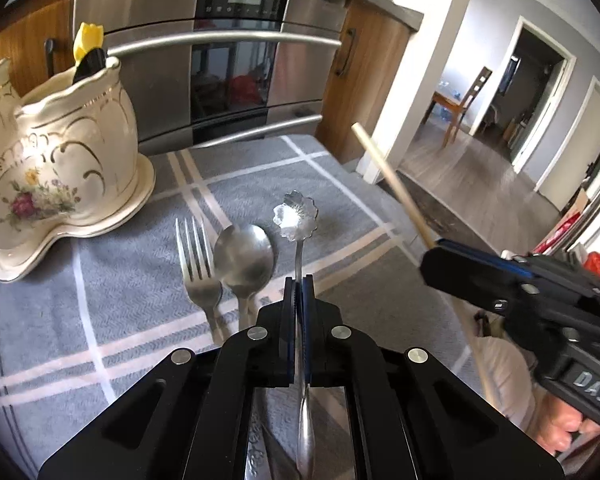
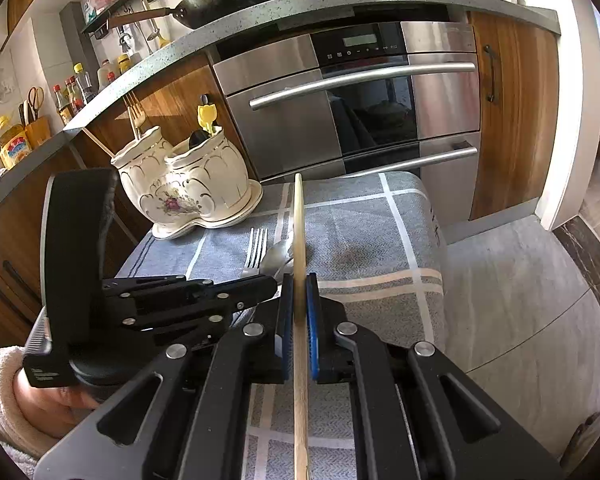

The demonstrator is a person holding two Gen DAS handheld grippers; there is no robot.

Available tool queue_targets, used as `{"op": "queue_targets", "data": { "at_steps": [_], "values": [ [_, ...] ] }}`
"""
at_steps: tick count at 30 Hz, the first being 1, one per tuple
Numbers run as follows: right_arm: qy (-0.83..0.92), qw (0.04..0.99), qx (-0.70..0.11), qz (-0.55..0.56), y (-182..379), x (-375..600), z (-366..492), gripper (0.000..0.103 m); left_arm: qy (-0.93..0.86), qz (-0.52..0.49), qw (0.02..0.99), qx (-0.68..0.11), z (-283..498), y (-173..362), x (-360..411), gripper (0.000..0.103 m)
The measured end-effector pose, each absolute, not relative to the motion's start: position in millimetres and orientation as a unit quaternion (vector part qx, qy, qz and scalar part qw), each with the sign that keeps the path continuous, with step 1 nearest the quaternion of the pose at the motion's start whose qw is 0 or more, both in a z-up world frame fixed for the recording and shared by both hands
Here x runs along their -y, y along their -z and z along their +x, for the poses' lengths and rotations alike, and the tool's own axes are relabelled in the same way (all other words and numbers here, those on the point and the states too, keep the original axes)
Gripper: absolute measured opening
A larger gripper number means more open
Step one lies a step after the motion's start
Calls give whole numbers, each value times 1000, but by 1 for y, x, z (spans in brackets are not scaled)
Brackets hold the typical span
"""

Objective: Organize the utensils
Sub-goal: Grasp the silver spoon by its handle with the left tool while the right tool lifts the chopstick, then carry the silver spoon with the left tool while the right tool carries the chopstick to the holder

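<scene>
My left gripper (image 1: 299, 280) is shut on a small silver spoon with a flower-shaped bowl (image 1: 296, 216), held above the grey checked cloth (image 1: 140, 320). A fork (image 1: 198, 268) and a larger spoon (image 1: 244, 260) lie on the cloth just left of it. My right gripper (image 2: 299, 280) is shut on a wooden chopstick (image 2: 299, 220) that points forward over the cloth; it also shows in the left wrist view (image 1: 392, 184). A cream floral ceramic utensil holder (image 2: 180, 184) with two cups stands at the cloth's far left (image 1: 60, 160), holding a gold fork (image 2: 134, 116) and a yellow-topped utensil (image 2: 206, 118).
A steel oven (image 2: 364, 100) and wooden cabinets (image 2: 516, 120) stand behind the table. The table's right edge (image 2: 436, 240) drops to a grey tiled floor (image 2: 520, 300). The left gripper's body (image 2: 160, 308) is just left of my right gripper.
</scene>
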State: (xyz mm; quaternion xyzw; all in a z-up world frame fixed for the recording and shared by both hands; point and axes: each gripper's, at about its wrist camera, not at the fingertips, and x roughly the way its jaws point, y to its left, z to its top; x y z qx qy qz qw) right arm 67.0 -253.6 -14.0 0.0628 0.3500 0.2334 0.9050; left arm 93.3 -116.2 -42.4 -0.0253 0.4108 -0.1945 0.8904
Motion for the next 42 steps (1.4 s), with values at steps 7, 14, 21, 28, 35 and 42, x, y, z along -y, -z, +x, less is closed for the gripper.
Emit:
{"op": "queue_targets", "data": {
  "at_steps": [7,14,21,28,35,42],
  "values": [
    [-230,910,-337,70,7,255,64,6,207,-41,902,-378,81,18,101,2],
    [-234,910,-335,67,5,246,63,6,208,-50,911,-352,69,1,79,2],
    [-240,912,-328,63,-1,237,58,6,217,-65,915,-335,64,-9,64,2],
    [-257,917,-294,78,-15,227,61,6,213,-82,930,-289,51,-38,37,2],
    [-275,926,-242,92,-42,197,86,6,181,-77,954,-225,50,-83,1,1],
    [-288,937,-172,98,-72,156,118,6,131,-65,974,-174,75,-124,-39,1]
  ]
}}
